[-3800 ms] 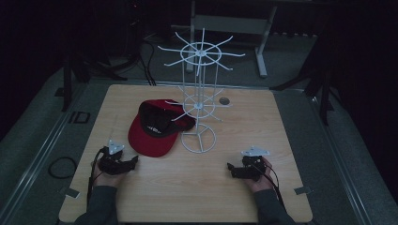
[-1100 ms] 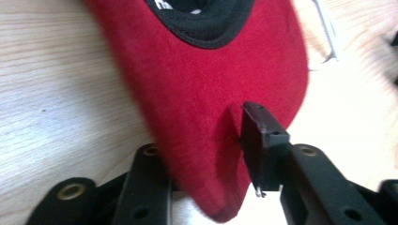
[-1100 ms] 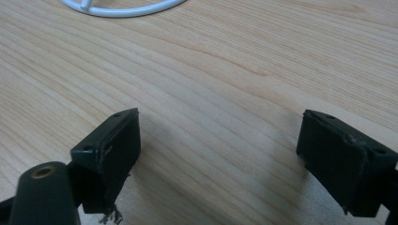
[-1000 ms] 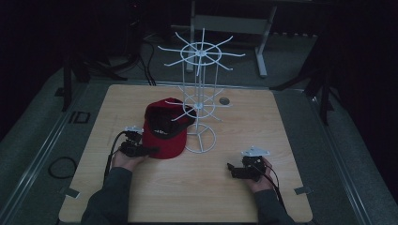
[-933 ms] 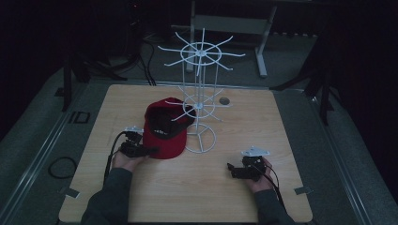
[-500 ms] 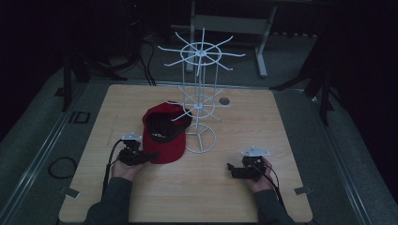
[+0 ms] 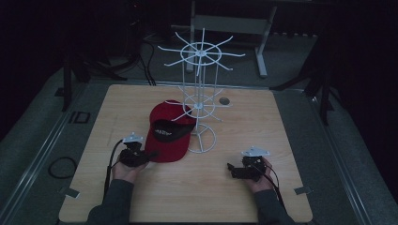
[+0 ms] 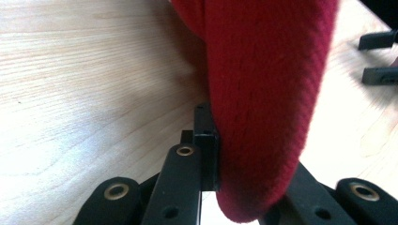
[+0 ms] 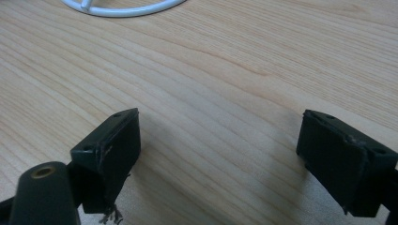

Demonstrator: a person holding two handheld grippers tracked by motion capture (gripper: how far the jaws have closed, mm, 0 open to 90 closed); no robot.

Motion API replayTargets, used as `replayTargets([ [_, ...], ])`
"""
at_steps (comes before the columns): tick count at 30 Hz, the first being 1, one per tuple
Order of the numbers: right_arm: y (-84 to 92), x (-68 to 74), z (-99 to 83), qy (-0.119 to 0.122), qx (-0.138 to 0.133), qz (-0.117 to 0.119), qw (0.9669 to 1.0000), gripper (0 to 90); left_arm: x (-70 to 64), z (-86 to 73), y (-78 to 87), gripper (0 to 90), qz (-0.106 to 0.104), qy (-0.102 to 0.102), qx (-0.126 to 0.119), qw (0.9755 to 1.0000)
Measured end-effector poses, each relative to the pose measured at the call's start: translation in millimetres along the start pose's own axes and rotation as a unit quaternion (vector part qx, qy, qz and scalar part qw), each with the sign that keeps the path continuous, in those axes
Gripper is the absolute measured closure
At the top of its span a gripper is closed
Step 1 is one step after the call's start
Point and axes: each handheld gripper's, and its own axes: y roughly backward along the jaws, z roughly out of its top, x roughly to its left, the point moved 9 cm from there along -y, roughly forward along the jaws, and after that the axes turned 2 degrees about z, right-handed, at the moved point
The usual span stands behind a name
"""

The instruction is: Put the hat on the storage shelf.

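While clamped by left gripper [image 7: 149,154], red cap [image 7: 168,136].

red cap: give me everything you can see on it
The red cap looks like a soft knit or woven fabric, with a dark panel bearing pale lettering too small to read. It rests on the wooden table, left of the white wire rack, its far side close against the rack's lower hooks; whether they touch cannot be told. The left gripper is shut on the near edge: in the left gripper view the red fabric sits pinched between the black jaws, which have just been closing.
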Motion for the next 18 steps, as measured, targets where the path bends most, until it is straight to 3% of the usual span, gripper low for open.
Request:
replayTargets([
  [5, 0.0, 0.1, 0.0, 0.0, 0.0, 0.0, 1.0, 13.8, -0.9, -4.8, 3.4, 84.1, 0.004, -0.023, 0.005, 0.9997],
  [11, 0.0, 0.1, 0.0, 0.0, 0.0, 0.0, 1.0, 13.7, -1.1, -6.1, 5.9, 85.7, 0.005, -0.014, -0.015, 0.9998],
  [18, 0.0, 0.0, 0.0, 0.0, 0.0, 0.0, 1.0, 13.7, 12.6, -4.9, 12.0, 85.9, 0.017, 0.017, -0.033, 0.9992],
])
